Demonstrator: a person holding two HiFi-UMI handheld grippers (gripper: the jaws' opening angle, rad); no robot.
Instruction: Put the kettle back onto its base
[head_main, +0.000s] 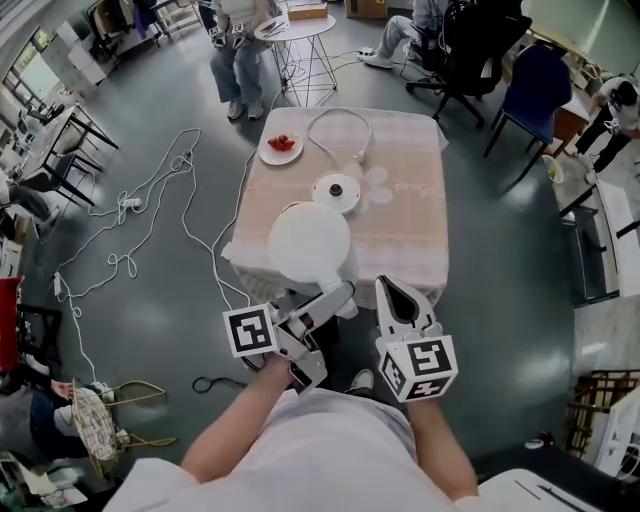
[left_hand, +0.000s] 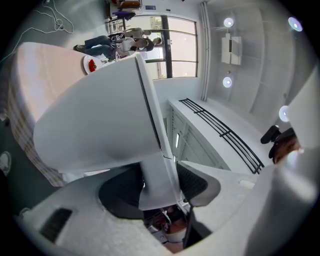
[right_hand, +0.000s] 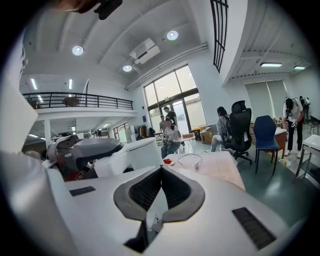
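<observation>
Item: white kettle (head_main: 309, 245), off its base, hanging over the near edge of the table (head_main: 415, 235). My left gripper (head_main: 335, 298) is clamped on its handle (left_hand: 157, 175). My right gripper (head_main: 400, 295) is just beside, jaws together, nothing between them. Base (head_main: 336, 192) sits mid-table, apart from the kettle; plate (head_main: 281, 147) beyond
</observation>
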